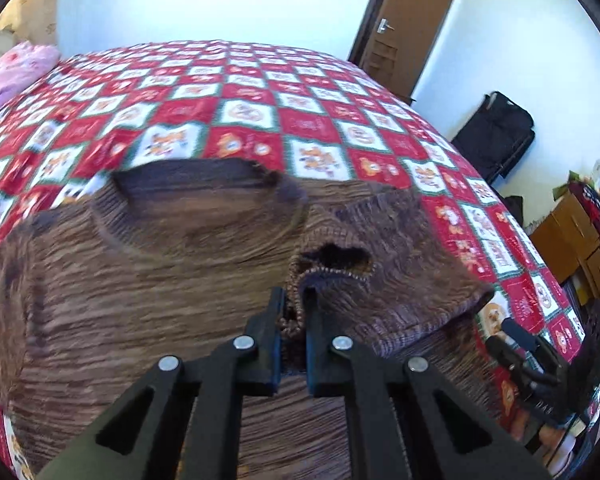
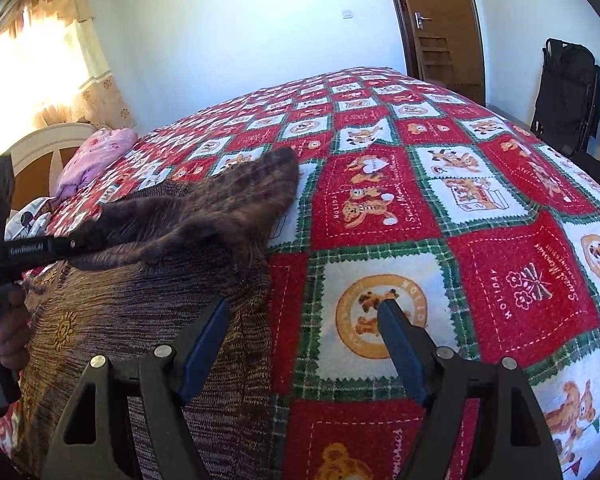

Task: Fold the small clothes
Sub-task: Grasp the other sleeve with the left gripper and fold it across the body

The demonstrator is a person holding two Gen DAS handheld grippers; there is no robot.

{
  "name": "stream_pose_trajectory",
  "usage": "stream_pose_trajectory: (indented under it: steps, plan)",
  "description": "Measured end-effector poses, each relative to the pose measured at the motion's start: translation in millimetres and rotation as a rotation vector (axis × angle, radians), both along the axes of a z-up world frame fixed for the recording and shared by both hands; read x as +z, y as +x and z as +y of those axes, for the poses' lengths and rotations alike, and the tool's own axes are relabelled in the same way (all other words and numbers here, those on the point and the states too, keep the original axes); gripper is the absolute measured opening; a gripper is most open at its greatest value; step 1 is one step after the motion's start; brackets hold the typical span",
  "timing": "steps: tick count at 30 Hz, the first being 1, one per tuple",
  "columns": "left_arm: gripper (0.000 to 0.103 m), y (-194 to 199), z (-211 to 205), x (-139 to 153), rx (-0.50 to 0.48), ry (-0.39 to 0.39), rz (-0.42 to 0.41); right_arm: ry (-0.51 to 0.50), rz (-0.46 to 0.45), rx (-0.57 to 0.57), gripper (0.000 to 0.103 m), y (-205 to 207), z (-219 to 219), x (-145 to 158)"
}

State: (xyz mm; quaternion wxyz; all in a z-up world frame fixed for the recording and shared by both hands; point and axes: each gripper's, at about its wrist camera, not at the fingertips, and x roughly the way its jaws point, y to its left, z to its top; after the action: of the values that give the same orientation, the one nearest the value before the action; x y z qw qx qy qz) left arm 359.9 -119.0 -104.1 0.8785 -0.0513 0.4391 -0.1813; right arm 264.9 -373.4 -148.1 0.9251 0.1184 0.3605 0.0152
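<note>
Pinching a ribbed cuff of the brown knitted sweater [image 1: 172, 272], the left gripper [image 1: 294, 308] has its two black jaws closed tight on a bunched strip of the knit, with the sleeve's dark opening just beyond the tips. That sweater lies spread across the red, white and green checked bedspread with teddy-bear squares [image 1: 260, 112], its neckline toward the far side and one sleeve drawn in over the body. From the right wrist view, the right gripper [image 2: 304, 312] hangs spread wide and holds nothing, one blue-padded finger above the sweater's right-hand edge, the other above bare bedspread; whether either touches the fabric cannot be told. The same garment [image 2: 140, 300] shows a raised sleeve end pointing across the bed. Judging from this, the fold is at an early stage: one sleeve looks to be partway across the chest, while the other sleeve and the lengthwise fold of the body seem not yet done. A pink pillow [image 2: 96, 152] sits at the bed's far corner.
</note>
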Motion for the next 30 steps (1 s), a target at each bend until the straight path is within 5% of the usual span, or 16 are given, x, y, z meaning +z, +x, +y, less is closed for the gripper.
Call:
stream_pose_trajectory:
  steps: [9,11,14,15,16,17,20,23,26,30]
  plan:
    - [0.014,10.6,41.0,-32.2,0.135,-0.102,0.122,-0.006,0.019,0.013,0.077,1.7,3.0,-3.1]
    - [0.022,11.9,47.3,-29.1,0.166,-0.112,0.133,-0.005,0.021,0.015,0.077,1.7,3.3,-3.6]
    - [0.052,10.6,56.1,-21.4,0.206,-0.109,0.103,-0.007,0.023,0.016,0.077,1.9,4.2,-3.7]
    - [0.071,10.0,57.7,-18.5,0.243,-0.056,0.074,-0.008,0.021,0.018,0.077,1.5,4.4,-3.3]
    - [0.075,9.2,58.3,-16.5,0.291,0.027,0.04,-0.009,0.01,0.013,0.077,-0.5,4.3,-1.1]
    - [0.075,8.8,58.2,-16.3,0.311,0.084,0.032,-0.018,-0.018,0.006,0.077,-4.9,5.0,4.8]
    - [0.075,-0.5,54.2,-13.2,0.248,0.081,0.023,-0.027,-0.08,0.077,0.077,-9.2,20.3,29.3]
    - [0.076,-19.4,38.5,-12.1,0.191,0.177,-0.059,-0.027,-0.076,0.259,0.077,11.3,56.7,50.3]
    - [0.076,-31.9,29.1,-25.5,0.144,0.223,-0.067,-0.017,-0.018,0.366,0.077,45.7,86.4,45.8]
    - [0.076,-43.3,44.9,-34.1,0.15,0.193,-0.043,-0.074,0.191,0.278,0.078,81.0,90.4,-1.8]
